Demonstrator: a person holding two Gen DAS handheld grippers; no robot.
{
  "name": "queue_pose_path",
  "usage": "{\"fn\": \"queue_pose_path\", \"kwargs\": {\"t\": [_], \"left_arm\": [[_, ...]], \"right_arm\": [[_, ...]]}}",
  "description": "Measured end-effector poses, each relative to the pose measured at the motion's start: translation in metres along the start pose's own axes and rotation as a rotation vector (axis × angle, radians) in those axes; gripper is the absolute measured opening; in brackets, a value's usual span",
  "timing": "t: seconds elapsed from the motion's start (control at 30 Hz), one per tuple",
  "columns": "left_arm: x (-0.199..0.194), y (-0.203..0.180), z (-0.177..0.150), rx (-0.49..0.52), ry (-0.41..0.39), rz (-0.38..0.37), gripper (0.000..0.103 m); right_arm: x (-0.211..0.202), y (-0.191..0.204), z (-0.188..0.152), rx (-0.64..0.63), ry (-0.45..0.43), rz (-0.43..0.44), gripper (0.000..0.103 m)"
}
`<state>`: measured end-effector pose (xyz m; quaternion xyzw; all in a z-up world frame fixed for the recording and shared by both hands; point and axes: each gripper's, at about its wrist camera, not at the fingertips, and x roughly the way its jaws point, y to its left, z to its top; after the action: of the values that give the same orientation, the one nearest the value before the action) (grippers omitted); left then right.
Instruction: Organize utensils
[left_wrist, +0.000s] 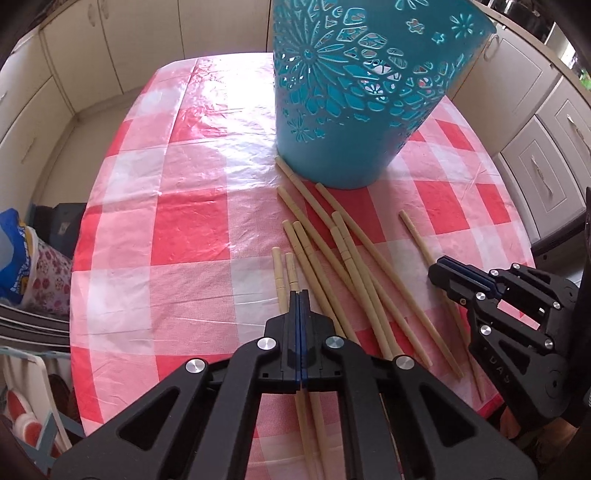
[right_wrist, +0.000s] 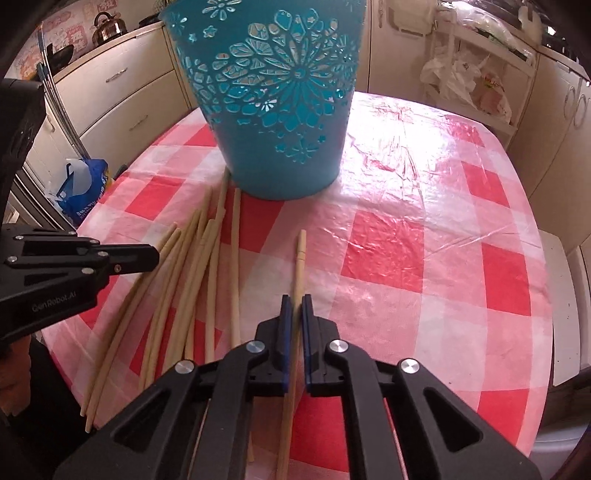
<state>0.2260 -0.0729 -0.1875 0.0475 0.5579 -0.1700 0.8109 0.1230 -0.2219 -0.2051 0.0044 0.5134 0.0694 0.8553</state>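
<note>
Several pale wooden chopsticks (left_wrist: 354, 254) lie loose on the red-and-white checked tablecloth (left_wrist: 192, 229) in front of a teal cut-out plastic holder (left_wrist: 354, 92). My left gripper (left_wrist: 299, 295) is shut, its tips just above two chopsticks; nothing shows between its pads. My right gripper (right_wrist: 295, 301) is slightly open around one chopstick (right_wrist: 299, 258) that lies apart from the pile (right_wrist: 192, 266); the jaws sit either side of it with gaps. The holder (right_wrist: 273, 96) stands upright behind the pile. The right gripper shows in the left wrist view (left_wrist: 448, 275), the left gripper in the right wrist view (right_wrist: 155, 253).
Cream kitchen cabinets (left_wrist: 92, 48) surround the table. A blue bag (right_wrist: 83, 188) sits on the floor to the left. A wire rack with plastic bags (right_wrist: 472, 74) stands at the back right. The table's front edge (right_wrist: 74, 387) is close to the chopstick ends.
</note>
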Motion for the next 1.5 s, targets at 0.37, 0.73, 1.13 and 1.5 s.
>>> {"fn": "queue_pose_path", "kwargs": {"t": [0.37,0.73,1.13,1.5], "left_arm": [[-0.025,0.019,0.000,-0.027,-0.072,-0.011,0.000],[0.002,0.014,-0.008,-0.042,-0.021,0.002,0.020],[0.002,0.004,-0.006,-0.015,-0.040,0.067,0.030],[0.007,-0.009,-0.006,0.073,-0.026,0.130,0.030]], "right_arm": [[-0.009,-0.041,-0.004,0.250,-0.019,0.218,0.006],[-0.006,-0.035,-0.001,0.247,-0.008,0.224,0.006],[-0.004,-0.035,-0.001,0.248,-0.001,0.223,0.006],[-0.003,-0.033,-0.001,0.232,0.008,0.200,0.006]]}}
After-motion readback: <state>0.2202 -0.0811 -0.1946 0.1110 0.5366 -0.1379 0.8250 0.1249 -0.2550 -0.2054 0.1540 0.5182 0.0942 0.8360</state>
